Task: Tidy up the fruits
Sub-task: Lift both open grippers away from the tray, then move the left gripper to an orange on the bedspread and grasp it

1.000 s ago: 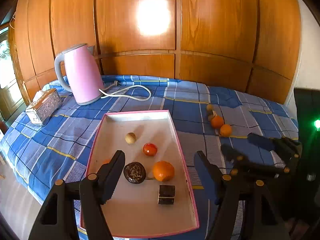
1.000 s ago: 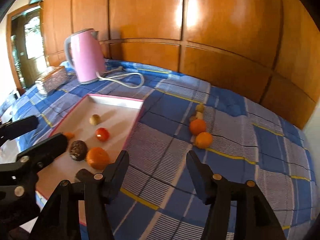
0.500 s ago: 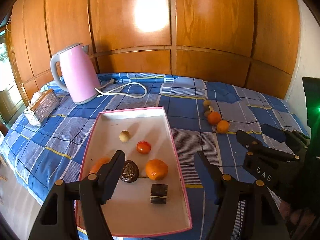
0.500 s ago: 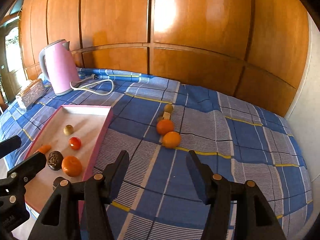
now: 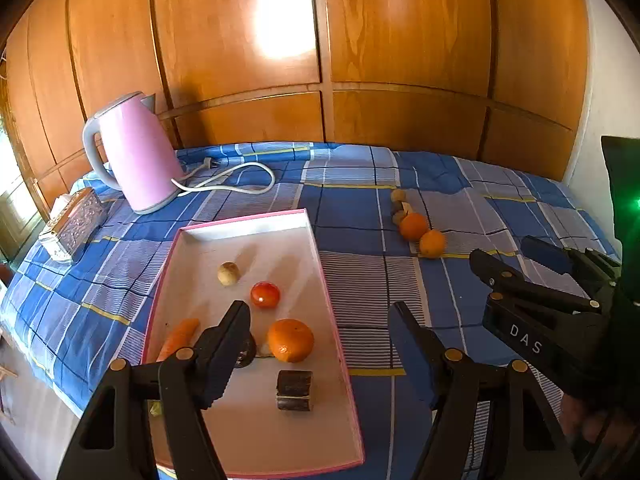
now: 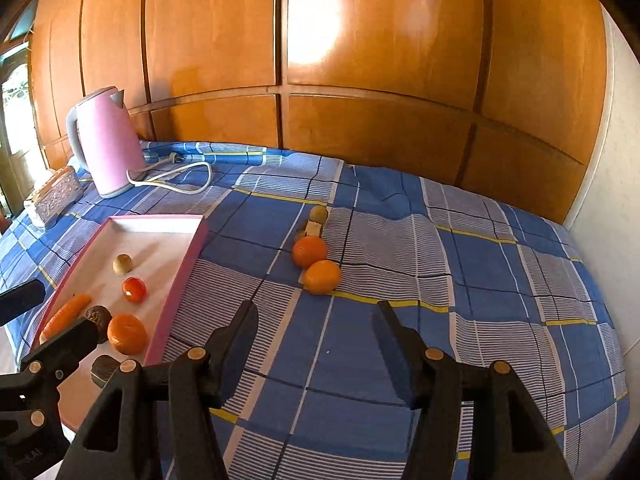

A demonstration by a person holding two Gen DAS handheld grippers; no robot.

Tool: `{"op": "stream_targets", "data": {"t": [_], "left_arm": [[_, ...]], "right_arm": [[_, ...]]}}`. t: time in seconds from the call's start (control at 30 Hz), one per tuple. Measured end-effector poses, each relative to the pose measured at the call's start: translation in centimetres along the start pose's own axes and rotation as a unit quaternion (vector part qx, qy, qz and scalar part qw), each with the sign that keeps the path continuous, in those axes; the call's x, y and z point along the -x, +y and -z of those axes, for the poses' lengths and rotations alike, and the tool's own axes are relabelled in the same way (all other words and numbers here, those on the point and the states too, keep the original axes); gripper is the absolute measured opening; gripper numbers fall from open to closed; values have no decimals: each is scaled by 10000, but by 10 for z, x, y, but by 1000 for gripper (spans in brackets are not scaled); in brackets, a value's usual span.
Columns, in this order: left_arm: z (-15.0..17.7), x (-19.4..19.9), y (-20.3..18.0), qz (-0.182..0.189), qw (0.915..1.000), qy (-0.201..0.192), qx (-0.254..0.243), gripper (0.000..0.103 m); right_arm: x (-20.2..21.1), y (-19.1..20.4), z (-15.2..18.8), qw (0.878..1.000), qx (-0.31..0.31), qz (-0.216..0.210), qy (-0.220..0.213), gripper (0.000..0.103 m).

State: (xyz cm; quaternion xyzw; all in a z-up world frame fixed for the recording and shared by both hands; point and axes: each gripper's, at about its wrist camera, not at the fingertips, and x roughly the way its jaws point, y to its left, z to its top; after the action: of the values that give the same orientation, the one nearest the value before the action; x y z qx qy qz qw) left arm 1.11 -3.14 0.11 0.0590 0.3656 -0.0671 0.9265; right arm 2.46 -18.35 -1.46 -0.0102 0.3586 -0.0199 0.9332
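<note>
We hold our left gripper [image 5: 320,316] over the pink-rimmed tray [image 5: 338,344], its fingers spread wide and empty. In the tray lie an orange [image 5: 290,340], a red tomato [image 5: 265,294], a carrot [image 5: 178,338] and a pale round fruit [image 5: 228,273]. Our right gripper [image 6: 314,322] hangs open, gripping nothing, above the blue checked tabletop [image 6: 400,320], near two oranges [image 6: 322,276] lying beside the tray. A pink kettle [image 5: 136,156] stands at the far left corner
</note>
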Motion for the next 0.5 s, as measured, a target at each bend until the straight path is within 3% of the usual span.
{"op": "stream_targets", "data": {"t": [0.5], "left_arm": [[-9, -21, -21, 81, 9996, 209, -163, 72]], "right_arm": [[-14, -22, 2, 9998, -130, 147, 67, 60]]}}
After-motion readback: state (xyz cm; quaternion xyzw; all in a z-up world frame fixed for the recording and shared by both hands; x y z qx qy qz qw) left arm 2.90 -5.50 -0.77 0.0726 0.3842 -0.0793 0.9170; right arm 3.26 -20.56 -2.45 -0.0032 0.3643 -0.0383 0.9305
